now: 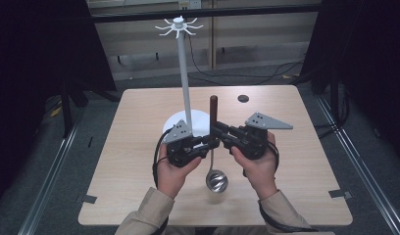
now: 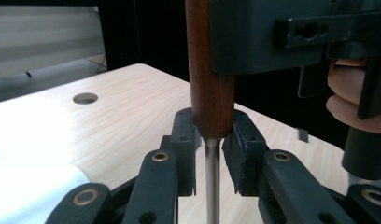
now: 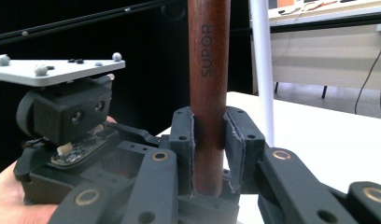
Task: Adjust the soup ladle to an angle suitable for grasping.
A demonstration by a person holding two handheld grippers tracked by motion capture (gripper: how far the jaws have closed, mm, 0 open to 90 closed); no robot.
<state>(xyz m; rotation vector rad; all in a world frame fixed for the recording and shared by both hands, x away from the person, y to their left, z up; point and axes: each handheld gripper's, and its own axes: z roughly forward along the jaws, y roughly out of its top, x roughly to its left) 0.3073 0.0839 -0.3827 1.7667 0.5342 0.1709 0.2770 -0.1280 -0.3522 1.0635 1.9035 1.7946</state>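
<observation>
A ladle stands upright over the table, its dark wooden handle [image 1: 213,108] on top and its steel bowl [image 1: 216,181] hanging low near the front edge. My left gripper [image 1: 209,142] comes in from the left and is shut on the bottom end of the wooden handle [image 2: 210,70], just above the steel shaft [image 2: 212,177]. My right gripper [image 1: 219,130] comes from the right and is shut on the handle [image 3: 208,70] slightly higher, its pads [image 3: 187,140] pressing both sides. In the right gripper view the left gripper's body [image 3: 67,116] sits close at the left.
A white hanging stand rises behind the ladle, with a thin pole [image 1: 185,73], a ring of hooks [image 1: 179,25] on top and a round base [image 1: 174,123] on the table. A small dark hole [image 1: 243,98] lies at the table's far side. Cables run on the floor beyond.
</observation>
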